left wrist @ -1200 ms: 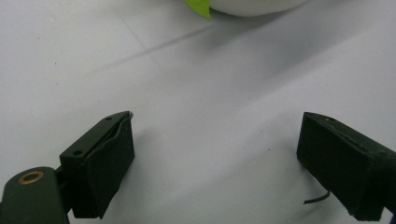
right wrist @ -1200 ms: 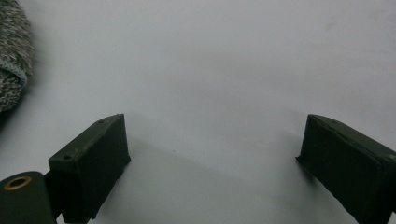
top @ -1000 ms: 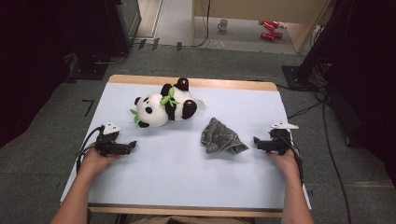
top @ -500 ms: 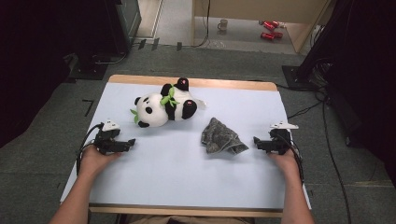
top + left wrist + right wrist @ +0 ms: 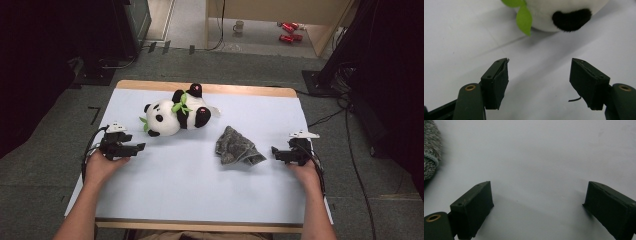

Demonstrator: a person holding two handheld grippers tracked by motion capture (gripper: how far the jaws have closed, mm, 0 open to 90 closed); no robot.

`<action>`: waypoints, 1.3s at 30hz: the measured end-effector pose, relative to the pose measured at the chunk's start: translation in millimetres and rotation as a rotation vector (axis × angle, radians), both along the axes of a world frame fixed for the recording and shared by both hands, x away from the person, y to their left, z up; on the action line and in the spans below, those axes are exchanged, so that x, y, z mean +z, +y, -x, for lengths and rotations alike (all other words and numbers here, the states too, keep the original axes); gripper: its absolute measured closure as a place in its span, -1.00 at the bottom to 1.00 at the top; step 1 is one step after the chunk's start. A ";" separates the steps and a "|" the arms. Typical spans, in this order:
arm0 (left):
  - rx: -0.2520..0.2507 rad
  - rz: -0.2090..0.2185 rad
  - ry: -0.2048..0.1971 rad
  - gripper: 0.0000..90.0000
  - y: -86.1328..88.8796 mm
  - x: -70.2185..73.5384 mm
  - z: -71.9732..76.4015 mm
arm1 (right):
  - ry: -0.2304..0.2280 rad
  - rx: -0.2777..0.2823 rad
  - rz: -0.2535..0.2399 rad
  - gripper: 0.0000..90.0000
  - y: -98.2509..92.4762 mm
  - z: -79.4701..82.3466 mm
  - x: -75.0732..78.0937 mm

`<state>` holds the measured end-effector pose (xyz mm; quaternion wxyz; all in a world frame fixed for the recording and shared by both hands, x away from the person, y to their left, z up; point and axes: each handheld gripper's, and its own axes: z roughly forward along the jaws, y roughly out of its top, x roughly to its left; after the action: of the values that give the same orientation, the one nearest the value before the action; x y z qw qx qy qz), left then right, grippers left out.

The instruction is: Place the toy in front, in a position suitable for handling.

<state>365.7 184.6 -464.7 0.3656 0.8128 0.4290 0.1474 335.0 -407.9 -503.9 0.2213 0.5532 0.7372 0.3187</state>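
**Left gripper lines up on the panda while the right waits by the cloth**

The plush panda [image 5: 179,113] lies on its side toward the far edge of the white table [image 5: 200,190], left of centre, its head pointing to the person's left and a green leaf sprig at its neck. That sideways sprawl leaves the soft head and body open to an approach from the near left, which seems to be why the left gripper [image 5: 137,146] points that way, near the head but apart from it. In the left gripper view, the leaf [image 5: 524,19] and a black patch of the panda's fur [image 5: 571,19] sit just beyond the jaws, which stand well apart with only bare table between them; they have just been closing a little, likely a first narrowing toward the size of the toy (nothing is gripped yet).

To the right of the panda, a crumpled grey cloth [image 5: 236,146] lies near the table's middle, clear of the toy. The right gripper [image 5: 274,152] rests on the table just beside it, aimed at the cloth's near-right corner. Its jaws gape wide and empty, the cloth's edge [image 5: 431,152] showing off to one side, so I judge this hand is parked in readiness rather than working.
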 end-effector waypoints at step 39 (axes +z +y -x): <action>-0.019 0.061 -0.051 -0.23 -59.5 70.7 -58.7 | -0.002 -0.004 0.003 -0.84 0.3 0.5 -0.1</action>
<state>424.4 125.1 -393.9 0.4025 0.8011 0.4162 0.1515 334.5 -407.6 -504.0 0.2236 0.5540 0.7362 0.3179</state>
